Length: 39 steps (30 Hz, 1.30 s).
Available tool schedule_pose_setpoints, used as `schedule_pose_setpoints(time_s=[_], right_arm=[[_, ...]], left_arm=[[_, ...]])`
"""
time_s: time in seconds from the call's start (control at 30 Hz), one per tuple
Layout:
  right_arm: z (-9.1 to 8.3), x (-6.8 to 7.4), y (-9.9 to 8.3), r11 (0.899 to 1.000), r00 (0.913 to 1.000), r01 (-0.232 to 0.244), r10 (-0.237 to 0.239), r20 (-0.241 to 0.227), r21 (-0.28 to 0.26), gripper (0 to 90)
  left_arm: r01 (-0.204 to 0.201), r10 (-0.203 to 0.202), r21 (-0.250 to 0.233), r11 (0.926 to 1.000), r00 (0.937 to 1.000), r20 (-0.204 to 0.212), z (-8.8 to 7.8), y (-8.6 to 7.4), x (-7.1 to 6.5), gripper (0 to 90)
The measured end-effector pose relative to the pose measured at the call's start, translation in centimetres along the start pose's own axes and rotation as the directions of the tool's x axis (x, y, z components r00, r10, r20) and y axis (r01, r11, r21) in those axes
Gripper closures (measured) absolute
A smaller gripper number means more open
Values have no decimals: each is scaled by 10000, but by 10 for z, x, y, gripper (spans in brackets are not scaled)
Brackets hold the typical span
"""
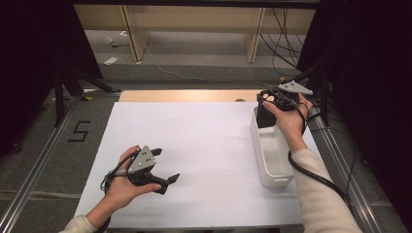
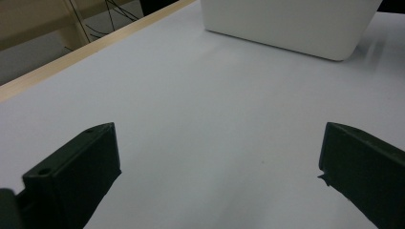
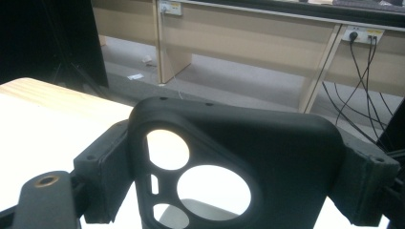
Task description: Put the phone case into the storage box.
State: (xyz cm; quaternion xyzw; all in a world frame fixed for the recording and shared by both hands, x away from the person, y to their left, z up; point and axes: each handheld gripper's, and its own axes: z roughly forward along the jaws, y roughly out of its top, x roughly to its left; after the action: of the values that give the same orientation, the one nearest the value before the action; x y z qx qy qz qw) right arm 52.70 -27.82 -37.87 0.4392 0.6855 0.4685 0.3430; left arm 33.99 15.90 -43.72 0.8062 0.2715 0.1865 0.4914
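Observation:
A black flat plastic piece with round cut-outs (image 3: pixel 286 157) stands upright between the jaws of my right gripper (image 3: pixel 234 183), which press on its two sides. In the high view, my right gripper (image 1: pixel 273 98) holds this black piece (image 1: pixel 265 117) over the far end of a long white bin (image 1: pixel 278 182); its lower edge reaches down into the bin. My left gripper (image 1: pixel 164 165) rests low over the white table sheet at the near left. Its jaws are wide open with nothing between them. From the left gripper (image 2: pixel 217 138), bare sheet leads to the bin (image 2: pixel 286 24).
The white sheet (image 1: pixel 194 141) covers the table, and a strip of wood (image 1: pixel 184 95) shows at its far edge. Beyond it are a grey floor, wooden furniture legs (image 1: pixel 133 34) and hanging cables (image 1: pixel 284 43). Dark stands flank both sides.

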Motion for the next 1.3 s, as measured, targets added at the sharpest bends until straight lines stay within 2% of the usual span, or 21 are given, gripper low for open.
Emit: schedule_pose_setpoints(time_s=[1.3], right_arm=[[13,0,-10,9989,9999,127,-130,75,455,158]], left_arm=[[6,-6,-5,10000,10000,20,1,0,-1,0]])
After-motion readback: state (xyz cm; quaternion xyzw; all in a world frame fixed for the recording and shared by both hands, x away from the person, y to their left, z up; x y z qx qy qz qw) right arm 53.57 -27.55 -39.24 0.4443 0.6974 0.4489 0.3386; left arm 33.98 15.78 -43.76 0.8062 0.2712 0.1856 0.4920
